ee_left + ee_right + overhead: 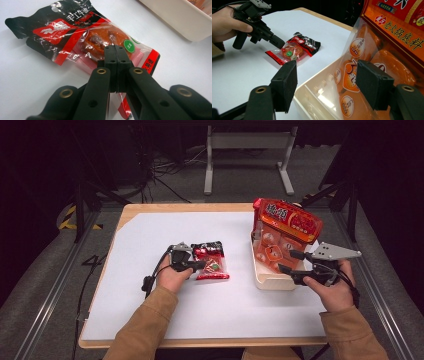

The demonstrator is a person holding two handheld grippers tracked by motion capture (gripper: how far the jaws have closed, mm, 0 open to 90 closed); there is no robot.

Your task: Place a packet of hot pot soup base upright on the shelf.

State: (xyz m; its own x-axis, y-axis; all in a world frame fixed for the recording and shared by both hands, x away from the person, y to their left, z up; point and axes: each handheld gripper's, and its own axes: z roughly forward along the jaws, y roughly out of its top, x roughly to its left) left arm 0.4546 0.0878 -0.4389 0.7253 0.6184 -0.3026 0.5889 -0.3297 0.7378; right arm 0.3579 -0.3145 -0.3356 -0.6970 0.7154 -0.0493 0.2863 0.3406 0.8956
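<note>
Left gripper [202,265], jaws closed flat together with nothing between them, tips over the near part of the snack packet [211,261]. The packet, red and black with a clear window, lies flat on the white table sheet [150,245], well apart from the tray [265,279]. Right gripper [289,261], jaws open wide, held at the tray's near edge, pointing at the large orange-red bag [285,232]; the bag stands tilted in the tray and is not clasped by the pads [287,82].
</note>
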